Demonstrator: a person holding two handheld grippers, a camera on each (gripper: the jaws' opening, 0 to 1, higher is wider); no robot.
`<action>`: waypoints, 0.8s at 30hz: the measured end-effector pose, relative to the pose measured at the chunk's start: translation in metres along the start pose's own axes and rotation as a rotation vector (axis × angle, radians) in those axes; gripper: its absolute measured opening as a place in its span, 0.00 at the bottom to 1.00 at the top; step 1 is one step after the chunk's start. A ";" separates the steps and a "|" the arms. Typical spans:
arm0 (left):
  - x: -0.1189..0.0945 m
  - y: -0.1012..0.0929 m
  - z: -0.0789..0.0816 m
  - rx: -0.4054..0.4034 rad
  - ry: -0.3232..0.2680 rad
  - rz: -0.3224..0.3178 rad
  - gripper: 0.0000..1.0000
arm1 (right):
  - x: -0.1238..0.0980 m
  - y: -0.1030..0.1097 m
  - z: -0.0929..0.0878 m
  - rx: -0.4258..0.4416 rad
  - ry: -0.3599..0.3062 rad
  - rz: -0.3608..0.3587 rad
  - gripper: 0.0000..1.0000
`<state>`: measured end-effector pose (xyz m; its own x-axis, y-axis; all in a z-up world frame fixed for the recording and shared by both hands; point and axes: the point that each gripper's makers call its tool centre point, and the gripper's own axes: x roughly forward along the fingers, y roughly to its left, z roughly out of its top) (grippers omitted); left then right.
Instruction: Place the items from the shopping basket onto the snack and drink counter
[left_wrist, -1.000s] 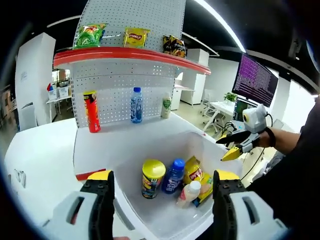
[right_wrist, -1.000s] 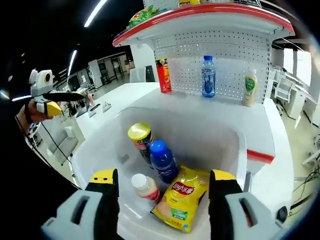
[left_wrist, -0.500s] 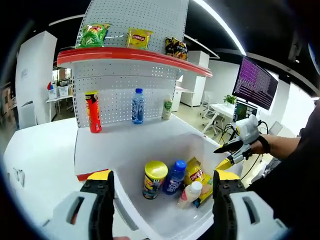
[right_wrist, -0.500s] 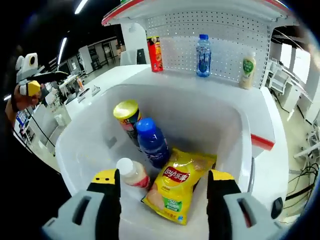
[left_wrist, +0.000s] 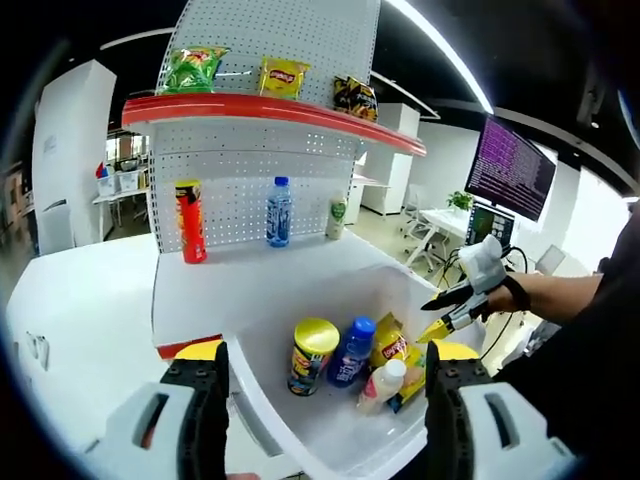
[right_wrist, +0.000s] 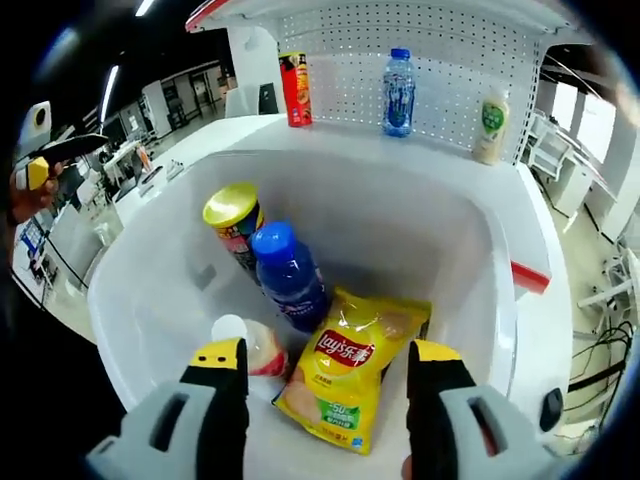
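right tool (right_wrist: 325, 365) spread, yellow chip bag (right_wrist: 345, 372) seemingly just beyond its tips, in basket (right_wrist: 500, 300)

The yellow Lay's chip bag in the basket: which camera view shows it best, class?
The right gripper view. The yellow Lay's chip bag lies large and nearly whole, logo readable, between the open right gripper. In the left gripper view the bag is small, partly hidden behind bottles.

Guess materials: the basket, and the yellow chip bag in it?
Basket: looks like moulded white plastic, smooth with a soft sheen and rounded walls. Yellow chip bag: seemingly glossy printed film, given its creases and highlights; foil lining can't be confirmed.
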<state>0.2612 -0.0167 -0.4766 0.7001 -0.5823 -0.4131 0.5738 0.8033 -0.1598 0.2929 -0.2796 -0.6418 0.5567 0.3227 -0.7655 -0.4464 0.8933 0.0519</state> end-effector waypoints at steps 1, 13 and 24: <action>-0.001 0.001 0.000 -0.001 -0.002 0.002 0.80 | 0.001 -0.001 -0.001 0.000 0.003 -0.002 0.63; -0.001 0.003 -0.001 -0.002 0.009 0.018 0.80 | 0.020 -0.010 -0.008 0.028 0.067 -0.054 0.59; 0.003 -0.002 0.000 -0.009 0.011 0.014 0.80 | 0.047 -0.003 -0.020 0.040 0.132 -0.069 0.57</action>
<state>0.2626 -0.0199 -0.4781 0.7035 -0.5696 -0.4250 0.5598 0.8125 -0.1624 0.3068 -0.2730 -0.6908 0.4868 0.2183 -0.8458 -0.3804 0.9246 0.0198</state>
